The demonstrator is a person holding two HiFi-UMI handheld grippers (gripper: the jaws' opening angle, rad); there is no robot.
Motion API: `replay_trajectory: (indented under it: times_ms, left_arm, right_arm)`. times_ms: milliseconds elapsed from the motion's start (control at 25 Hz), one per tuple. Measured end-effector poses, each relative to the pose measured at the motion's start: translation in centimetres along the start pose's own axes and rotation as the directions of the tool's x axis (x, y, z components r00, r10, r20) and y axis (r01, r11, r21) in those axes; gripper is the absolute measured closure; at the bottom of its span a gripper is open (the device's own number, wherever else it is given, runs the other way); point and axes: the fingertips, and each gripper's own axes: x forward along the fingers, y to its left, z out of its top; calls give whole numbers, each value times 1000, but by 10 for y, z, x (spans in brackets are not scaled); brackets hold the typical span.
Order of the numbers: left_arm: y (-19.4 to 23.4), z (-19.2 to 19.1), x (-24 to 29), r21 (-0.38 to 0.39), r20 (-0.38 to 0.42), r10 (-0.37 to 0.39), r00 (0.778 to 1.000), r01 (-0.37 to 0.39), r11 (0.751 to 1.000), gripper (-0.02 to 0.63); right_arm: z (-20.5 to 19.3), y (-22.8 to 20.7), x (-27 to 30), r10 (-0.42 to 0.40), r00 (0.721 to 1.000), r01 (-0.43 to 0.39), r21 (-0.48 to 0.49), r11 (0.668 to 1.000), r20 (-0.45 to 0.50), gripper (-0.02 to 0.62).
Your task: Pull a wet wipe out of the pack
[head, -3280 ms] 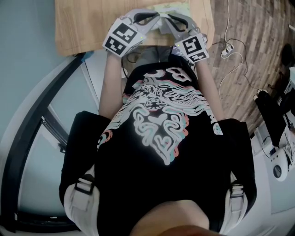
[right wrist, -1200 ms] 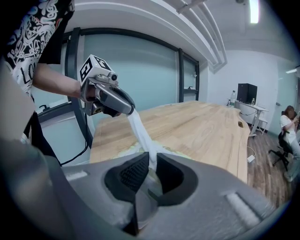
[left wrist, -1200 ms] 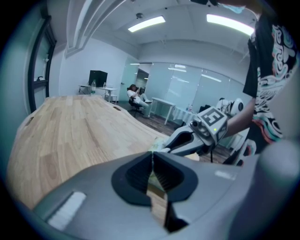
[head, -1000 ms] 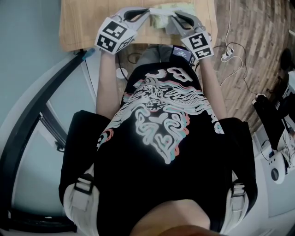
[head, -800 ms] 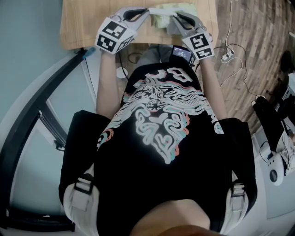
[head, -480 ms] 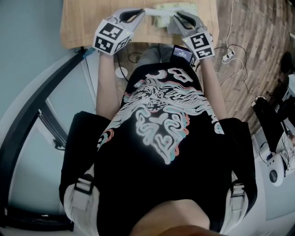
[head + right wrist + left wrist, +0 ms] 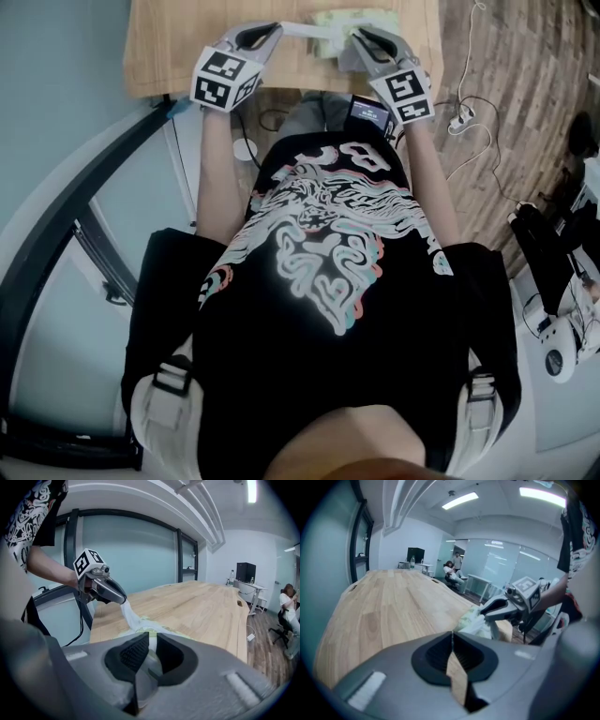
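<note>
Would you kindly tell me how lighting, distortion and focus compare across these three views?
Head view: dim, bluish, bowed at the edges, the table squeezed against the top. Left gripper view: fisheye with dark corners, the ceiling light blown out, the left gripper soft up close. Right gripper view: same fisheye, the wet wipe washed-out white.
</note>
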Motion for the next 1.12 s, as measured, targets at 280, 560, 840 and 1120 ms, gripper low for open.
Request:
replay_trajectory:
  times_ms: [280,560,840,1120]
  left_arm:
    - [2,-24,6,-5,-61,36,997,-37,999,607]
    - [14,-37,8,-48,-60,83,995,-86,995,603]
    - [13,-35,11,-41,-47,86,995,-88,995,583]
    - [9,-35,13,-54,-46,73,996,-76,996,524]
  right_arm:
    - [3,-3,-5,-23,1000,22,27,999,9,548]
    - [12,-1,-12,-6,1000,5,41,999,21,549]
    - [17,0,-12,-15,1000,14,32,999,21,549]
    - [16,-1,-13,-31,999,30,44,999,18,549]
